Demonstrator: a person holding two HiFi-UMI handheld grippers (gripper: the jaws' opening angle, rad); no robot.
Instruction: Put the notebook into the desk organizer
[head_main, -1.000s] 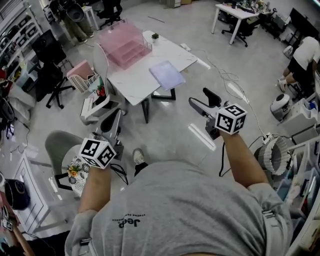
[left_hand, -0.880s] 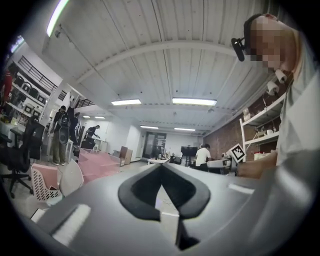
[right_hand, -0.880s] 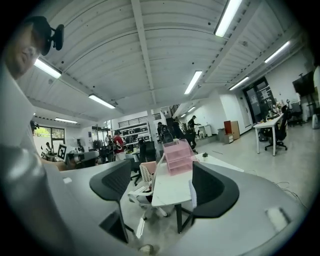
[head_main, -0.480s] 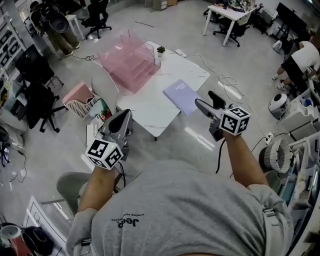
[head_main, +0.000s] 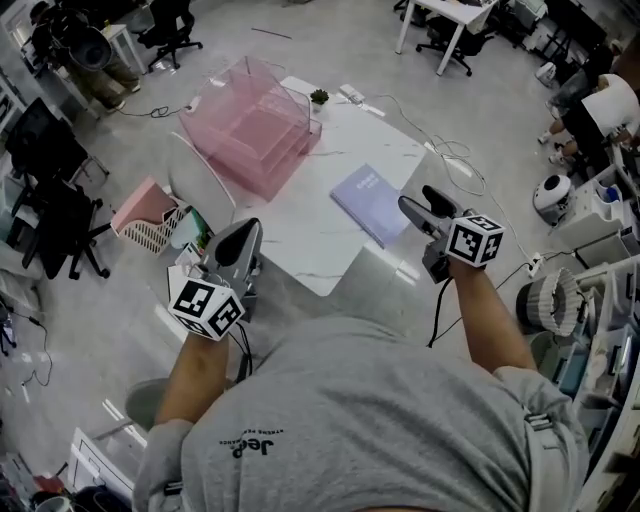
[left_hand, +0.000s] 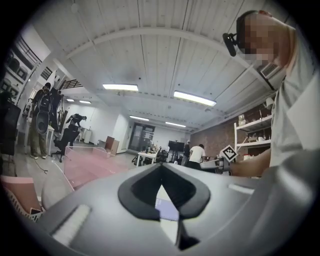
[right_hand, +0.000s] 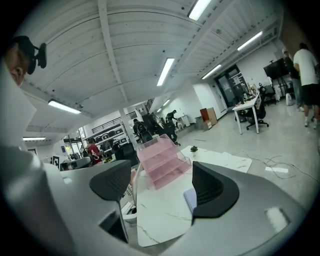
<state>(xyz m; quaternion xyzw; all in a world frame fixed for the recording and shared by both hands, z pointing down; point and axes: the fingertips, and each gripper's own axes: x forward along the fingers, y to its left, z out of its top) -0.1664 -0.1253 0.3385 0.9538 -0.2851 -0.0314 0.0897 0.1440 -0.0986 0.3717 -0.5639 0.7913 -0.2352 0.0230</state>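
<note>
Right hand-held gripper (head_main: 417, 199) gapes empty, left hand-held gripper (head_main: 245, 229) seemingly closed, before a white table (head_main: 300, 222) in an office.

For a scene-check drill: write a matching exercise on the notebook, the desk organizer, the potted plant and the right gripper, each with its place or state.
Things:
1 notebook
2 desk organizer
3 potted plant
4 right gripper

Place or state:
A jaws apart, nothing between
B pink, at the table's far end
C lying flat on the table
D green, beside the desk organizer

Pairs: 1-C; 2-B; 3-D; 4-A
</note>
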